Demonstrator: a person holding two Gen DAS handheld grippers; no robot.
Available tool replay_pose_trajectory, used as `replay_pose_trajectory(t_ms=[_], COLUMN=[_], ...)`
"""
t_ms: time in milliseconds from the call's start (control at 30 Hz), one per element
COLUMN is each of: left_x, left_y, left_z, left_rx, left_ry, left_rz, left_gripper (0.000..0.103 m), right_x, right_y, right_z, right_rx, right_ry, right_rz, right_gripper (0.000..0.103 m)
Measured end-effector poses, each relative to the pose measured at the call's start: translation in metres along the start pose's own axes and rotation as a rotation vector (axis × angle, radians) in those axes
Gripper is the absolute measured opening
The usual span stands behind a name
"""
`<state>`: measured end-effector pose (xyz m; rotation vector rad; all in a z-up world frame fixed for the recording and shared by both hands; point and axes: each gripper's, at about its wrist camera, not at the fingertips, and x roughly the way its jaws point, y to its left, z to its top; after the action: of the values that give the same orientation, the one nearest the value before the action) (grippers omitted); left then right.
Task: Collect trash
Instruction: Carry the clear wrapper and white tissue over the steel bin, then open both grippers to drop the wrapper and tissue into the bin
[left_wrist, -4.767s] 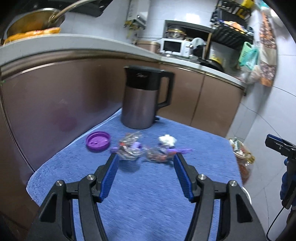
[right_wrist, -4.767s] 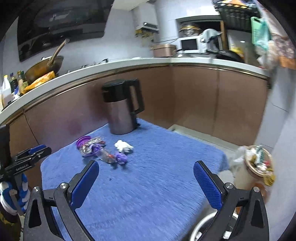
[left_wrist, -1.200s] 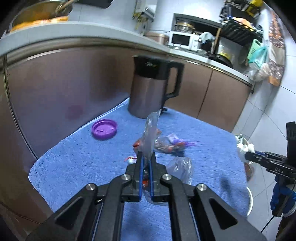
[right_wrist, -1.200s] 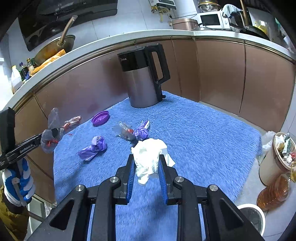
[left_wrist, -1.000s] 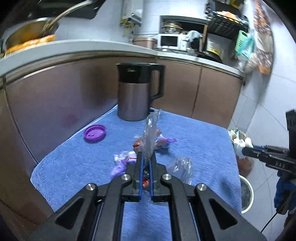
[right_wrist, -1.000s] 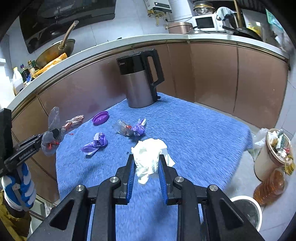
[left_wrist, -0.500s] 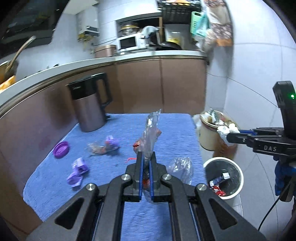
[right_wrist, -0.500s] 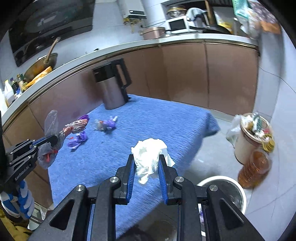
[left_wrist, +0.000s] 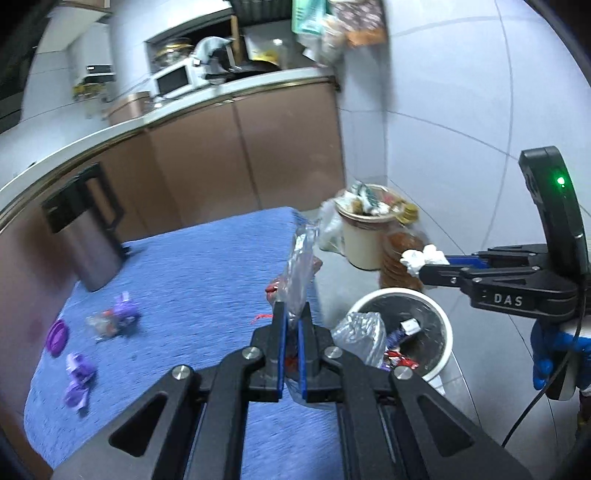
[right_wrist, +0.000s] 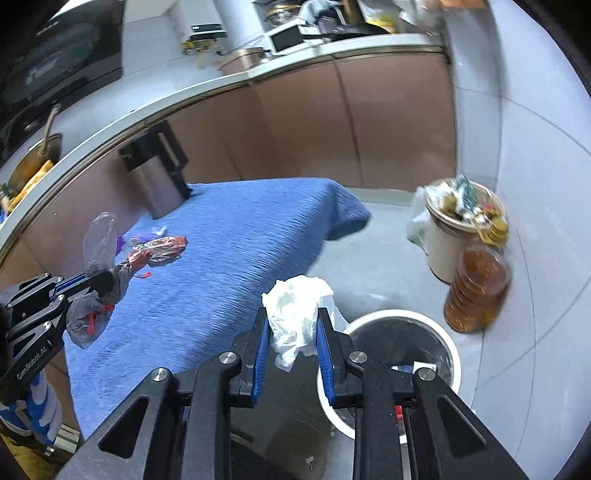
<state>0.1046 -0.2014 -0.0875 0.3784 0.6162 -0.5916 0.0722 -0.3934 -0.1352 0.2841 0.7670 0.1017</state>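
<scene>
Left wrist view blurs the desk (left_wrist: 207, 266), yet you can count three scraps still lying there: two purple wrappers and a purple lid (left_wrist: 58, 332). Your left claw (left_wrist: 290, 321) pinches a clear plastic wrapper (left_wrist: 300, 266), your right claw (right_wrist: 291, 325) clamps a white tissue (right_wrist: 295, 302). The white bin (right_wrist: 452, 354) below holds wrappers, partly hidden by your claws.

R gripper (right_wrist: 290, 334) jaws clamp white tissue (right_wrist: 297, 314) near white bin (right_wrist: 452, 354).
</scene>
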Motion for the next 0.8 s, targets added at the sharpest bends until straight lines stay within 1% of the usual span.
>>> replay_pose_trajectory(t_ms=[200, 433, 667, 800], left_x=[0.036, 0.080, 0.126, 0.155], left_y=[-0.036, -0.071, -0.098, -0.108], left_z=[0.003, 0.005, 0.004, 0.004], left_rx=[0.069, 0.115, 0.114, 0.094], left_ry=[0.057, 0.131, 0.230, 0.287], left_rz=[-0.067, -0.126, -0.207, -0.262], left_gripper=[0.005, 0.005, 0.005, 0.005], right_x=[0.010, 0.026, 0.053, 0.073], right_y=[-0.037, -0.068, -0.096, -0.109], right_z=[-0.015, -0.034, -0.053, -0.063], right_rx=[0.075, 0.115, 0.170, 0.185], right_ry=[0.029, 0.076, 0.142, 0.190], right_rz=[-0.030, -0.070, -0.092, -0.110], right_gripper=[0.023, 0.023, 0.025, 0.025])
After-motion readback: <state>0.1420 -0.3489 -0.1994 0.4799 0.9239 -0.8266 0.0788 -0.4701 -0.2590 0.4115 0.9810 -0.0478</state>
